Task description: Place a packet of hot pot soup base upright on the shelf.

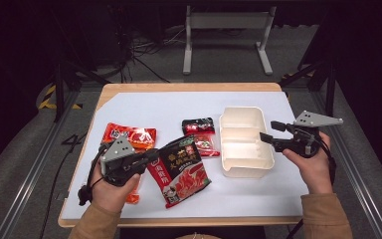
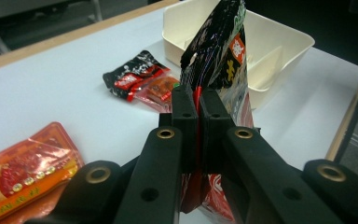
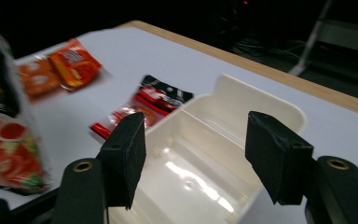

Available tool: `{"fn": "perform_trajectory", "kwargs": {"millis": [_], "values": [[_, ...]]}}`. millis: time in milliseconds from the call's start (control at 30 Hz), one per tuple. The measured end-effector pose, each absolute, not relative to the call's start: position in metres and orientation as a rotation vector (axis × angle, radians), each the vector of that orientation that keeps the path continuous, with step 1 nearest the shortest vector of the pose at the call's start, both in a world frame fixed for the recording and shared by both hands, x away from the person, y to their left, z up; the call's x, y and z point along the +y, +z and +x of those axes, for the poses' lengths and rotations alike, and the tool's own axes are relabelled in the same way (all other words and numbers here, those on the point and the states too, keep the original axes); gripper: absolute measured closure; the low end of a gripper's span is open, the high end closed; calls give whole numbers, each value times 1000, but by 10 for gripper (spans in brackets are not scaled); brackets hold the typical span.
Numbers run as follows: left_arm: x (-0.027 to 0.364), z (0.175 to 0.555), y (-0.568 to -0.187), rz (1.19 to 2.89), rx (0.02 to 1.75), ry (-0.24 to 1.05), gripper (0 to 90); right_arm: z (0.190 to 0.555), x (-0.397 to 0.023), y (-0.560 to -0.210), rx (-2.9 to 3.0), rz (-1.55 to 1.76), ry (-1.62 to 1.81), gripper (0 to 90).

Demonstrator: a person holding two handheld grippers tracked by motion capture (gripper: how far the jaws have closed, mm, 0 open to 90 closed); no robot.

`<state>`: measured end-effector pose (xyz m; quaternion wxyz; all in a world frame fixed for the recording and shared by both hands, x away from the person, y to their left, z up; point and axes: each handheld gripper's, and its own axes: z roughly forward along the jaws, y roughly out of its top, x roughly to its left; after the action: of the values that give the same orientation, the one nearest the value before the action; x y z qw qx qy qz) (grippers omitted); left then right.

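Noodle pack (image 1: 179,172) is pinched at its edge in your left gripper (image 1: 146,158), sitting near the table's (image 1: 144,107) front edge, left of the tray (image 1: 243,141). Your right gripper (image 1: 269,131) has its jaws spread wide with nothing in them, hanging over the tray's right rim. Small black sachet (image 1: 198,124) and red one (image 1: 205,144) lie just left of the tray; orange pack (image 1: 129,135) is over toward the left edge.
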<state>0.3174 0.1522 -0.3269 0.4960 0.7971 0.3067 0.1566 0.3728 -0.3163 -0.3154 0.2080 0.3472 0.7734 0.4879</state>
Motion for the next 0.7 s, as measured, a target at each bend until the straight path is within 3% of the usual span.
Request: {"fn": "perform_trajectory", "kwargs": {"millis": [700], "values": [[153,318,-311,1893,713,402,874,366,-223,-282,2388,630,1477,382]]}}
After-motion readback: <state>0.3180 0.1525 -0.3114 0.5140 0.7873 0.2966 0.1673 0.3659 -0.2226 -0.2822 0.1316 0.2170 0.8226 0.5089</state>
